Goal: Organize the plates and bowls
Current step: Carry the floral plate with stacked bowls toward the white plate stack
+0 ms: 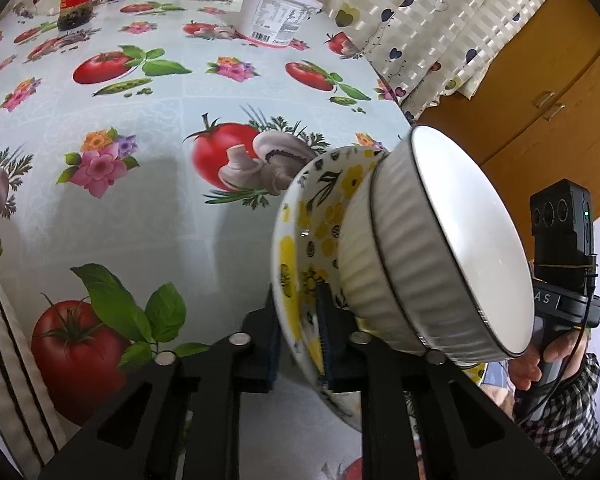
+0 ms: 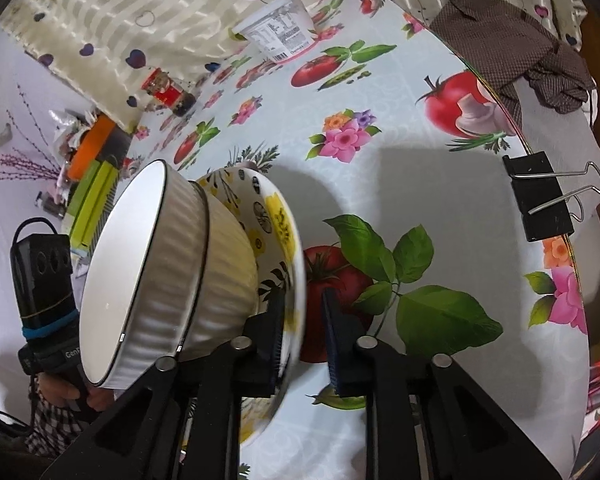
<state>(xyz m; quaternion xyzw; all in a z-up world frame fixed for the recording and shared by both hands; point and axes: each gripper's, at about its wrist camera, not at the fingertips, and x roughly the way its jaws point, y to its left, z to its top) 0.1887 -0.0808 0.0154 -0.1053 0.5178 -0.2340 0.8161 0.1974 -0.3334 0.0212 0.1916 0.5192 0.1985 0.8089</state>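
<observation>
Claws [image 1: 298, 332] gripping bowl [image 1: 296, 216], tub [image 1: 278, 16] beyond

Home dining room: printed tablecloth [image 1: 140, 128], heart-patterned curtains [image 1: 412, 12].

Bare tablecloth [image 1: 140, 200] ahead; tub [image 1: 278, 14] far back

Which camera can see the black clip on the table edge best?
The right wrist view: the black binder clip sits in plain sight, clamped on the table's right edge, wire handles showing. The left wrist view doesn't show it.
</observation>
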